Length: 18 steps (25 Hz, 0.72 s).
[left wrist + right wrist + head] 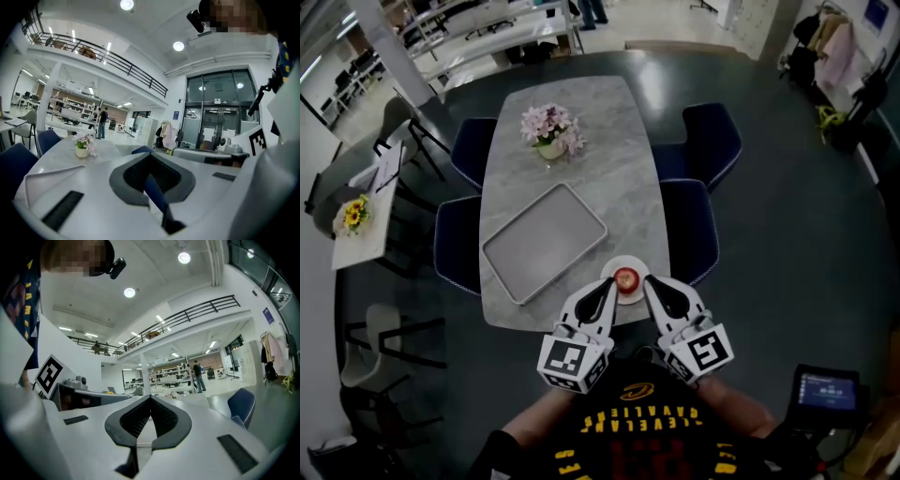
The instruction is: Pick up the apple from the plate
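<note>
Item 1. Apple [625, 278]: red, sitting at the centre of a small white plate [625, 261]. The plate stands at the near edge of a grey marble-patterned table [581, 178], just beside the near corner of a grey rectangular tray [494, 255].

Item 2. Left gripper [608, 288]: white body with dark jaw pads and a marker cube [573, 361] at the rear. In the left gripper view its jaws [150, 153] are pressed together at the tips, with nothing between them. From the head view its tip lies just left of the apple, over the plate's edge.

Item 3. Right gripper [652, 283]: same build, with its own marker cube [703, 352]. In its own view the jaws [150, 398] are closed tip to tip, empty. Its tip lies just right of the apple.

Item 4. Relation: the apple sits between the two gripper tips and outside both pairs of jaws. Contact cannot be made out.

Item 5. Pot of pink flowers [551, 131]: upright at the table's far end, well apart from the plate.

Item 6. Dark blue chairs [712, 141]: set along both long sides of the table.
</note>
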Each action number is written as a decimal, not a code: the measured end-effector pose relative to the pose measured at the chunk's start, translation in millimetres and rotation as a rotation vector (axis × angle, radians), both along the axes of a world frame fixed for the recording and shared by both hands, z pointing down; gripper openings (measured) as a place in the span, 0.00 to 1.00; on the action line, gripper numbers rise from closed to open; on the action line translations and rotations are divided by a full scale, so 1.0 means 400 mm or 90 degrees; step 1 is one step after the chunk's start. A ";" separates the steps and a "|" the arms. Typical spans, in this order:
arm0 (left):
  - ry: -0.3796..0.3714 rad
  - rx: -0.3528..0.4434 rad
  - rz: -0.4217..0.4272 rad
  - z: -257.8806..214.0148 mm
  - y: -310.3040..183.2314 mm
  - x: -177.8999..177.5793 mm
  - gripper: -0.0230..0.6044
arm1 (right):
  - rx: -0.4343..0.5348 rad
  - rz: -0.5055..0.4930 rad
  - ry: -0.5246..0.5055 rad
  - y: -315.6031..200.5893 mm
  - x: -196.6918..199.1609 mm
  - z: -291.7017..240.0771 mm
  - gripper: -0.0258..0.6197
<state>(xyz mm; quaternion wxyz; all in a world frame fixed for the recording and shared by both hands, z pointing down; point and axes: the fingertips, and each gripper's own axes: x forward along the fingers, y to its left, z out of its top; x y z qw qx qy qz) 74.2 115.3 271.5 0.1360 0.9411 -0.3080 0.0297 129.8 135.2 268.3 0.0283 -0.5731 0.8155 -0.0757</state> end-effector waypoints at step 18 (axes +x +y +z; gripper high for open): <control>0.013 0.031 -0.019 -0.046 0.150 0.000 0.04 | 0.048 -0.017 0.048 0.144 0.007 -0.027 0.05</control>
